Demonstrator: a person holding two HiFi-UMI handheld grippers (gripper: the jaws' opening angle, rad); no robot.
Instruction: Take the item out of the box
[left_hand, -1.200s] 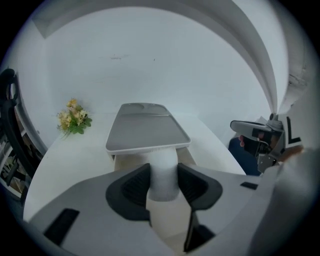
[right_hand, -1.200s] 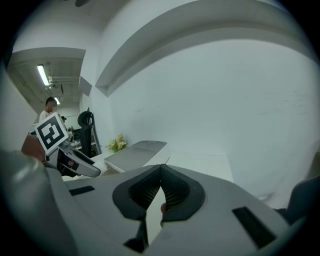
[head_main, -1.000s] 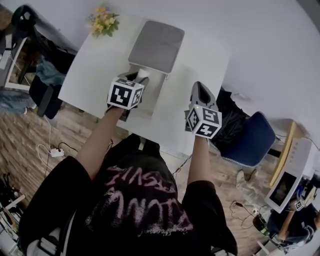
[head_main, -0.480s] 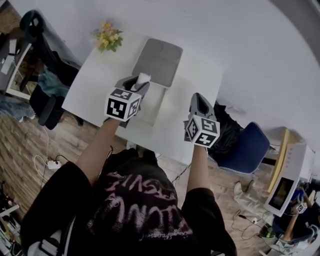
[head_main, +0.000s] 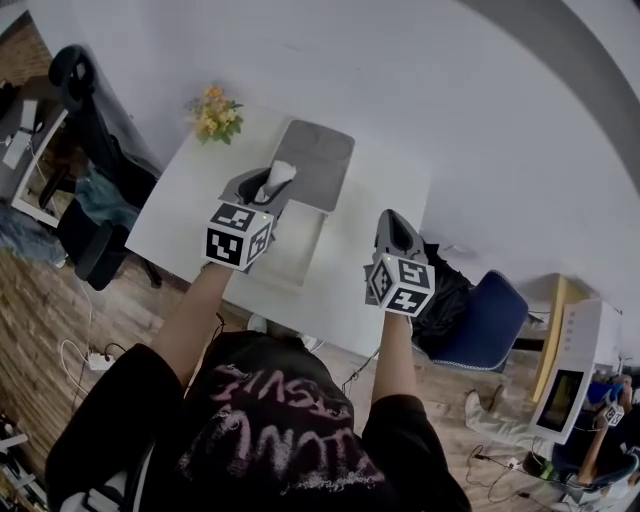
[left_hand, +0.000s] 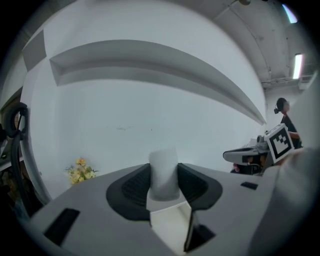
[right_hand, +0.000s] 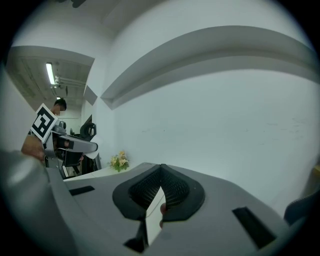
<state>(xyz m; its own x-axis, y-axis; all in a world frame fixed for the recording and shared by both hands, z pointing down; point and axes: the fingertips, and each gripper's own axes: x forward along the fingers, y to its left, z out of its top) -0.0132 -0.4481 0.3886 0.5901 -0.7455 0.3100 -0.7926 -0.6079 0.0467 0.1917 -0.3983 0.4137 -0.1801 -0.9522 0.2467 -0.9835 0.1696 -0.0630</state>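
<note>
- Nearest to us is the person's black shirt (head_main: 270, 430) with pink print, and both forearms reach out from it over the near edge of the white table (head_main: 190, 190).
- The right gripper (head_main: 397, 222) is held up at the right side of the table, with its marker cube (head_main: 402, 284) towards us. In the right gripper view its two jaws meet at a point, pressed together with nothing between them.
- The left gripper (head_main: 262, 188) is held above the box. We see its own marker cube (head_main: 238, 236) just over the box's near left edge.
- Its jaws are clamped on the item, a white rounded cylinder (head_main: 279, 176). In the left gripper view the ribbed pads press on both of its sides and its top stands up past the jaw tips.
- The item is in the air, out of the box, and that view shows only the pale wall behind it. From the head view it lines up with the near edge of the lid.
- The box base (head_main: 292, 248), white and open, lies on the table below and between the two grippers.
- Its grey lid (head_main: 320, 160) is folded open on the far side.
- A small bunch of yellow flowers (head_main: 213, 112) stands at the far left corner of the table, beside the lid but apart from it.
- A blue chair (head_main: 488, 318) stands off the table's right end, on the wood-pattern floor (head_main: 45, 300).
- The plain white wall (head_main: 400, 90) closes the scene behind the table.
</note>
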